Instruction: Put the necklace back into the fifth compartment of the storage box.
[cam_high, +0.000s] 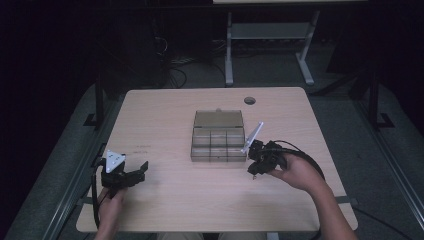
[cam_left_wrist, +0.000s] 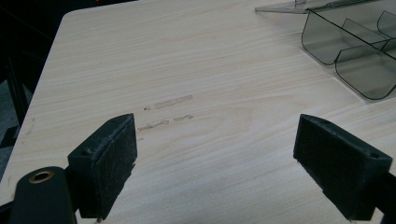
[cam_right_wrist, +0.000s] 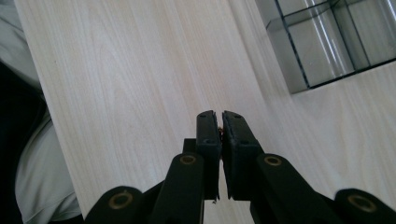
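A compartment box (cam_high: 218, 145) sits on the table (cam_high: 165, 110) just past its middle, its lid (cam_high: 219, 118) lying open at its twelve o'clock side. The right gripper (cam_high: 254, 169) hangs just off the box's four o'clock corner. The left gripper (cam_high: 141, 170) rests on the table well apart at the box's eight o'clock.

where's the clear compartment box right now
In the high view the clear compartment box sits mid-table, lid open, just left of the right claw.

The pale wooden table (cam_high: 165, 200) has a round hole (cam_high: 250, 100) near its far edge and faint smudges (cam_left_wrist: 173, 101) toward its left side. Behind it stands a grey table frame (cam_high: 270, 30), with cables (cam_high: 175, 62) on the dark floor.
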